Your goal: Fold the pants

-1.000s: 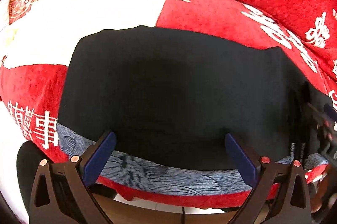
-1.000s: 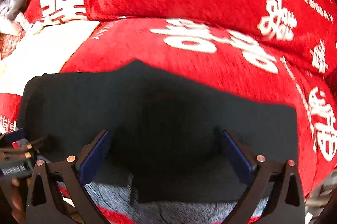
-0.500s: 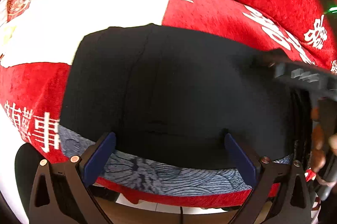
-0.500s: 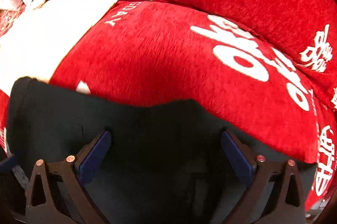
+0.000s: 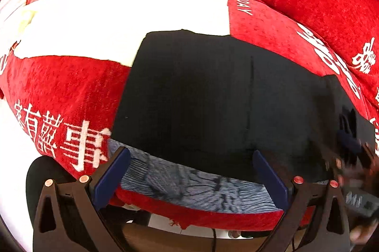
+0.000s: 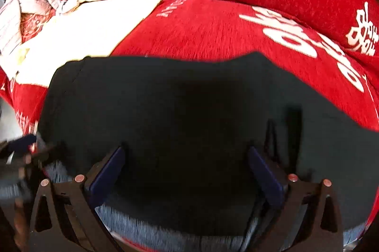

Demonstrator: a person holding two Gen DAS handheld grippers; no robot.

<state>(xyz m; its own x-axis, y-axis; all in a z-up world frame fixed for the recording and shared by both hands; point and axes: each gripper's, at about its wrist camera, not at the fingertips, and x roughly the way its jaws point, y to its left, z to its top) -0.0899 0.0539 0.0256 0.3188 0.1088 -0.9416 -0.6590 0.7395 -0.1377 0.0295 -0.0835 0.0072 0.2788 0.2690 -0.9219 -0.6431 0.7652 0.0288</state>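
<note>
Black pants [image 5: 201, 95] on red cover [image 5: 272, 22] with white characters, blue-grey patterned strip [image 5: 189, 183].

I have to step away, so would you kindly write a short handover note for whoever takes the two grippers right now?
Left gripper: open, holding nothing, at the near edge of the black pants.
Right gripper: open, holding nothing, over the pants' near edge.
Pants: lying flat as a dark, roughly rectangular block on the red cover, partly over the blue-grey patterned cloth at the front edge.
Done: they look already folded at least once and laid smooth.
Left: probably another fold to make a smaller packet; neither gripper has a grip yet.
</note>
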